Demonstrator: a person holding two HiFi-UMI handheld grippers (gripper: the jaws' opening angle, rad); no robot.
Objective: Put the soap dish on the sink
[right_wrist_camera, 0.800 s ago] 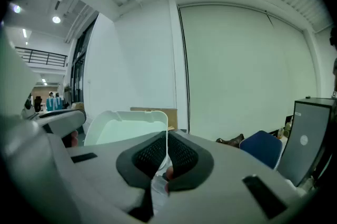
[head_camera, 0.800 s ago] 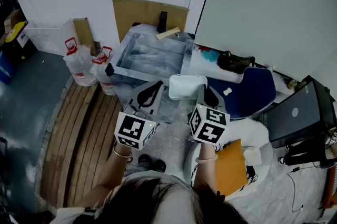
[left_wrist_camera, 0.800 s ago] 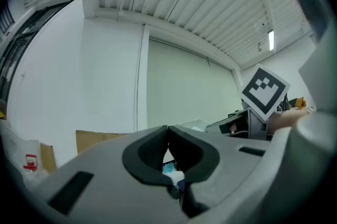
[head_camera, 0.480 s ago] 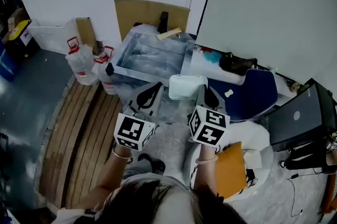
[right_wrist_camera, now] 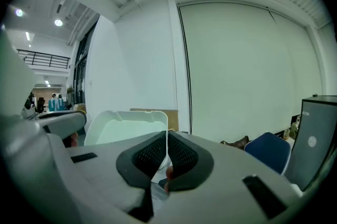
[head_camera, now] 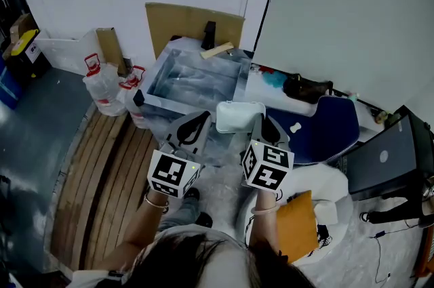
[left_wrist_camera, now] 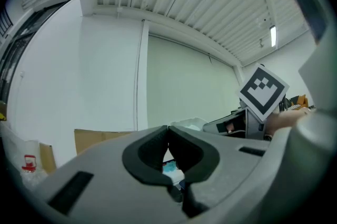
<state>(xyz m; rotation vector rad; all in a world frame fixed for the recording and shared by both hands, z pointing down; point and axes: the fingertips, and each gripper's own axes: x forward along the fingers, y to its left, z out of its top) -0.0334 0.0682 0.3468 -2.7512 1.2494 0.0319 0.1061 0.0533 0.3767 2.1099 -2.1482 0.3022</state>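
In the head view a white soap dish (head_camera: 237, 116) hangs in the air just in front of the steel sink (head_camera: 239, 80), which is wrapped in clear plastic. My right gripper (head_camera: 260, 121) is shut on the dish's right edge. The right gripper view shows the thin white rim of the soap dish (right_wrist_camera: 126, 125) pinched where the right gripper (right_wrist_camera: 167, 139) closes. To the left of the dish my left gripper (head_camera: 204, 117) is shut with nothing in it. In its own view the left gripper (left_wrist_camera: 168, 130) has its pads touching at the top.
A wooden block (head_camera: 217, 50) lies on the sink's far rim, with cardboard (head_camera: 193, 19) behind it. Water bottles (head_camera: 102, 85) stand at the left above wooden slats (head_camera: 102, 165). At the right are a blue chair (head_camera: 329, 120), a black laptop (head_camera: 386, 158) and an orange cushion (head_camera: 295, 222).
Both grippers and the held dish have stayed almost in place, drifting slightly lower in the frame. The head camera has shifted a little.
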